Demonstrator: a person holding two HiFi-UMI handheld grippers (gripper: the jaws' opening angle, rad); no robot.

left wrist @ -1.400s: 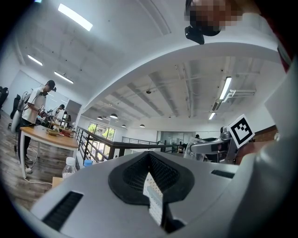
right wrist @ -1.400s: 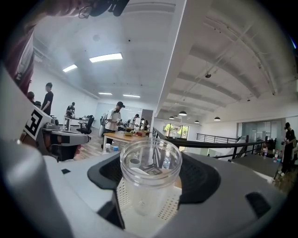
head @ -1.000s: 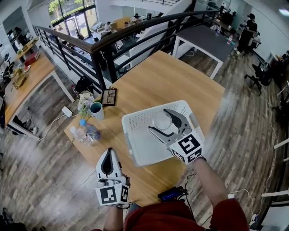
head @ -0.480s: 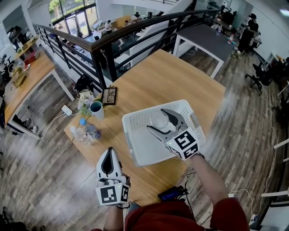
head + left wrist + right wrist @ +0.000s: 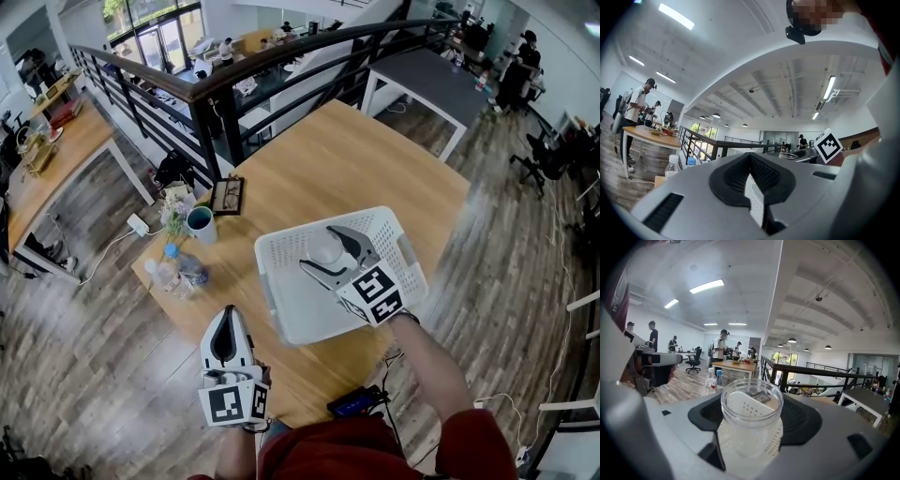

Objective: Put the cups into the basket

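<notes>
The wooden table (image 5: pixel 356 159) stood by a railing on an upper floor. Left of the basket (image 5: pixel 281 246) sat a teal mug (image 5: pixel 200 226). Your left gripper (image 5: pixel 225 319) hung nearer you, jaws pressed together, empty. Over the basket, your right gripper (image 5: pixel 322 251) pinched a clear cup (image 5: pixel 751 423). You did best lowering it upright to the basket's floor before spreading the jaws.

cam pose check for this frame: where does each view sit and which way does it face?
Head view: on the person's head, facing steeply down at wooden table and white basket; forearms, left gripper, right gripper show.
Left gripper view: on the left gripper, pitched up toward office ceiling; own jaws shut, empty.
Right gripper view: on the right gripper, looking along jaws shut on clear cup over the basket.
Shared: head and right gripper views both show cup and basket.
</notes>
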